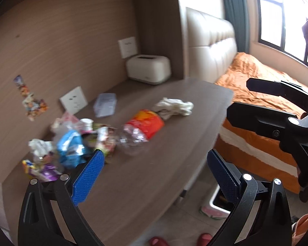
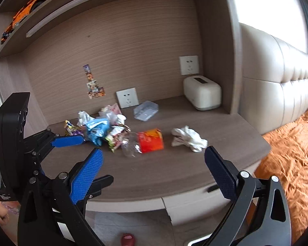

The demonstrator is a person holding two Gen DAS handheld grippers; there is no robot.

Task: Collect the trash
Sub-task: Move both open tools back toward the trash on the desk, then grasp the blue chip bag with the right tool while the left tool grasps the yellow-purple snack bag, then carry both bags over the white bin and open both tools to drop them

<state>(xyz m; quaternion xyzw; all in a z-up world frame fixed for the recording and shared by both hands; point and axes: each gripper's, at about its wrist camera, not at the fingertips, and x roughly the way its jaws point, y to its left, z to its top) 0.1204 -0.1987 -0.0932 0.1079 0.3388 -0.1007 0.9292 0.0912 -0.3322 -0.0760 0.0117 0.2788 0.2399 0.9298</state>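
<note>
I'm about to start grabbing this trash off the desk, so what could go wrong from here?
1. The crushed clear bottle lies against the orange wrapper; a pinch might catch both or make the bottle skid.
2. The wrapper pile is tangled, so lifting one piece could drag others off the desk.
3. Both the left gripper and right gripper are open and close together; they might collide.

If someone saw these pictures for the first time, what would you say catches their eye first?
Probably the heap of colourful wrappers at the left back of the desk, with a crushed clear bottle with an orange label beside it and a crumpled white tissue further right. Next, the open left gripper and right gripper hovering over the desk, both empty. The bright orange bedding to the right also stands out.
</note>
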